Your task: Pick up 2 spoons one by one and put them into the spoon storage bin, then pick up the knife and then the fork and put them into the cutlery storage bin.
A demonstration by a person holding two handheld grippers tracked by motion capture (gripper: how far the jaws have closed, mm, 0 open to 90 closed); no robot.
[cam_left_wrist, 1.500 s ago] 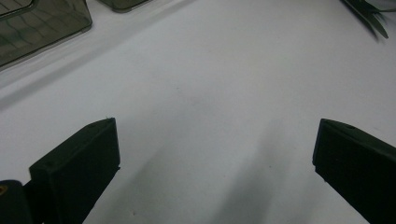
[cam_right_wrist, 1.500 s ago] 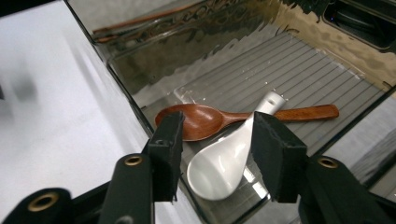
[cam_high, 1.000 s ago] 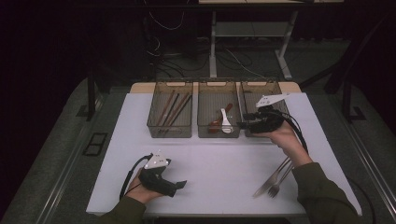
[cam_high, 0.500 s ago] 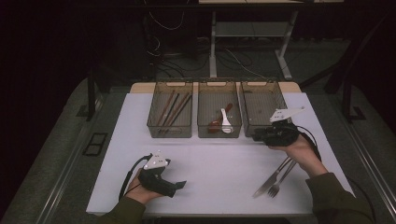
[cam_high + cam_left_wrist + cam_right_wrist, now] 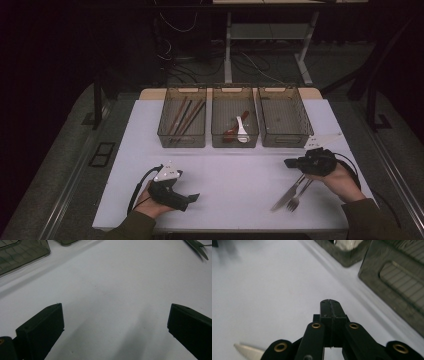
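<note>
In your right gripper view the knife [image 5: 249,351] is cut off by the bottom edge, so you see just its serrated tip. The two bins [image 5: 397,277] there run off the top and right edges, and the pale thing in the nearer one is too blurred to name. In your left gripper view the fork [image 5: 197,246] shows as a dark sliver at the top edge. From the high view, your right hand [image 5: 337,177] covers the cutlery handles.
</note>
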